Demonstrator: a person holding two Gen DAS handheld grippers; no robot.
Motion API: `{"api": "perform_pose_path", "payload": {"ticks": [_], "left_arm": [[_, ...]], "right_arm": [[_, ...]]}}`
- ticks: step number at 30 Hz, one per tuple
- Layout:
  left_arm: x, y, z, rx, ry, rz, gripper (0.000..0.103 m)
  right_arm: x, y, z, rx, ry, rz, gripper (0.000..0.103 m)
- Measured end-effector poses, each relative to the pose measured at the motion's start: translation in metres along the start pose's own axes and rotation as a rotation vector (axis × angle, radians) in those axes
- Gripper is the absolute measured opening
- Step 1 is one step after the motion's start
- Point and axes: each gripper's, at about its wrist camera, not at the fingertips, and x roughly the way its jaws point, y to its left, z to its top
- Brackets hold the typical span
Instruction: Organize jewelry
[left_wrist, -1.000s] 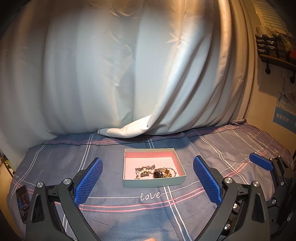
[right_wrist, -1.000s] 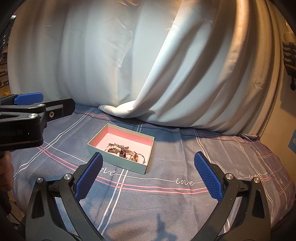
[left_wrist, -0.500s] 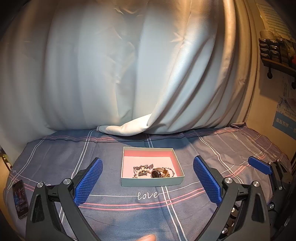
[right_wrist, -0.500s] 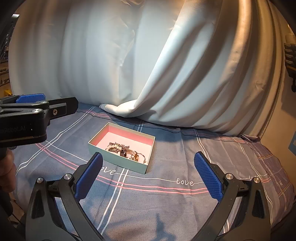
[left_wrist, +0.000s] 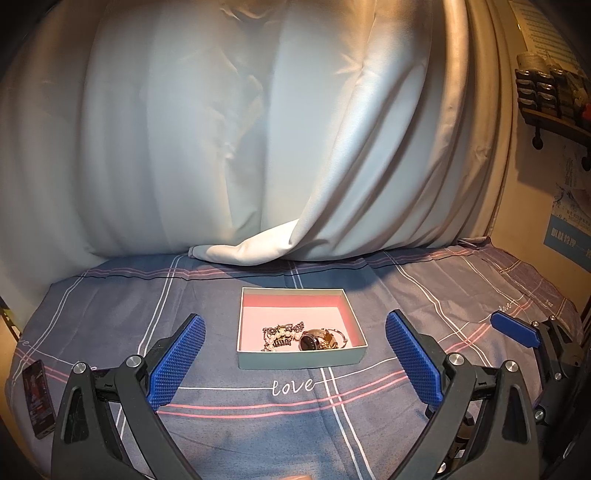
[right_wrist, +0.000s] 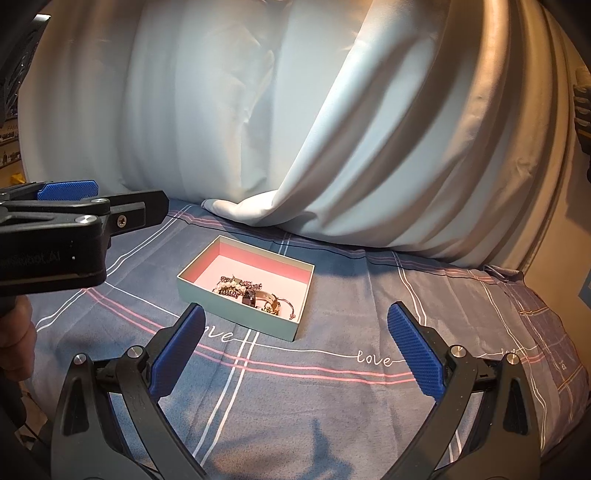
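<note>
Two tools, my left tool (left_wrist: 293, 356) and right tool (right_wrist: 295, 341), gape wide and empty before the pale green, pink-lined cardboard box (left_wrist: 301, 360) of tangled jewelry (left_wrist: 301, 336).

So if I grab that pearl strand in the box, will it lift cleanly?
Probably not. The pearl strand looks floppy and lies tangled with chains and a watch, so neighbours may drag along. The round beads could slip between the pads. The shallow box seems light and may shift.
</note>
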Motion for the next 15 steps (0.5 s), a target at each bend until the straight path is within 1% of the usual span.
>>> {"api": "perform_pose_path", "payload": {"ticks": [15], "left_arm": [[0.0055, -0.0026, -0.0025, 0.012, 0.013, -0.001, 0.097]], "right_arm": [[0.0037, 0.0031, -0.0017, -0.009, 0.015, 0.008, 0.097]]}}
